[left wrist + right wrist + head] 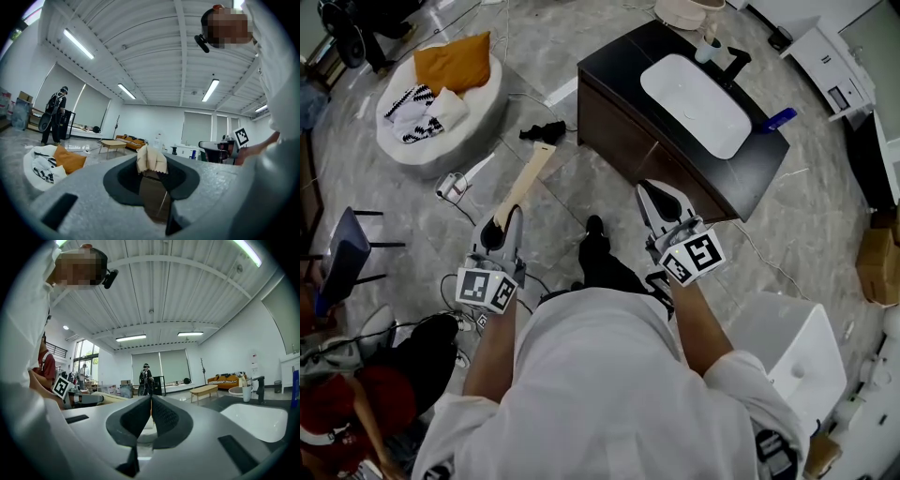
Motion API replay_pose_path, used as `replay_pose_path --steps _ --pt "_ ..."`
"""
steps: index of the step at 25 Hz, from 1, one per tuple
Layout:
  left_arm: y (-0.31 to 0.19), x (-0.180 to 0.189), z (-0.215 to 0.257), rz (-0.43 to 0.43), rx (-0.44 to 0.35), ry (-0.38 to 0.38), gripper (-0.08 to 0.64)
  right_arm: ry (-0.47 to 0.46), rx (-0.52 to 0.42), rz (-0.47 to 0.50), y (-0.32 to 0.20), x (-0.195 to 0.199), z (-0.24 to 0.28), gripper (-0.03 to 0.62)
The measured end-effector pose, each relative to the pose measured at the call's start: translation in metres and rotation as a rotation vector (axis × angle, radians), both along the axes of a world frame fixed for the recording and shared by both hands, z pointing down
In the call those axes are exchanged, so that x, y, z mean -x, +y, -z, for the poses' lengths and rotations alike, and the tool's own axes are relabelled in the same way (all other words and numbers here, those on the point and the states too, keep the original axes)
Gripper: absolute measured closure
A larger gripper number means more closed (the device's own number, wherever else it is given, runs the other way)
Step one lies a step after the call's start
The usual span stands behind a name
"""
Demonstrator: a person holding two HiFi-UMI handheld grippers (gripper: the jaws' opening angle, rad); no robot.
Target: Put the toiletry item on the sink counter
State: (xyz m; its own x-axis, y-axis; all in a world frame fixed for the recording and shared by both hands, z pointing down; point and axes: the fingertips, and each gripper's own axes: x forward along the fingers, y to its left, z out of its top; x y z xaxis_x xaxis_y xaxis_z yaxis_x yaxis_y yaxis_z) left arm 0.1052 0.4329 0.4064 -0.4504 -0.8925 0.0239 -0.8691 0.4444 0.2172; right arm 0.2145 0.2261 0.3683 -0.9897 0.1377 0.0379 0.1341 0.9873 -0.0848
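Observation:
The toiletry item is a long tan tube (pixel 525 183) with a cream crimped end (pixel 151 159). My left gripper (pixel 502 227) is shut on its lower end, so the tube sticks out ahead over the floor. In the left gripper view it stands up between the dark pads (pixel 123 180). My right gripper (pixel 661 202) is shut with nothing in it, close to the near corner of the dark sink counter (pixel 619 70). The counter holds a white basin (pixel 694 103), also seen in the right gripper view as a white basin (pixel 255 420) to the right.
A black faucet (pixel 736 61) and a cup (pixel 708 47) stand behind the basin, with a blue item (pixel 780 117) at the counter's right end. A round white pouf with an orange cushion (pixel 441 94) lies far left. A white box (pixel 797 347) stands at my right, and a person in red (pixel 337 412) crouches lower left.

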Motion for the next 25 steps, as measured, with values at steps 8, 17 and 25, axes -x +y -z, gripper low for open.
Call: replay_pose_path --steps 8,17,25 --pt "-0.066 0.089 0.008 0.03 0.016 0.003 0.474 0.018 0.01 0.054 -0.058 0.092 -0.003 0.577" --pt "-0.133 0.177 0.019 0.069 0.027 0.003 0.474 0.01 0.025 0.092 -0.133 0.181 0.005 0.577" --pt "-0.182 0.211 0.018 0.03 0.046 0.005 0.474 0.033 0.055 0.066 -0.176 0.211 -0.01 0.577"
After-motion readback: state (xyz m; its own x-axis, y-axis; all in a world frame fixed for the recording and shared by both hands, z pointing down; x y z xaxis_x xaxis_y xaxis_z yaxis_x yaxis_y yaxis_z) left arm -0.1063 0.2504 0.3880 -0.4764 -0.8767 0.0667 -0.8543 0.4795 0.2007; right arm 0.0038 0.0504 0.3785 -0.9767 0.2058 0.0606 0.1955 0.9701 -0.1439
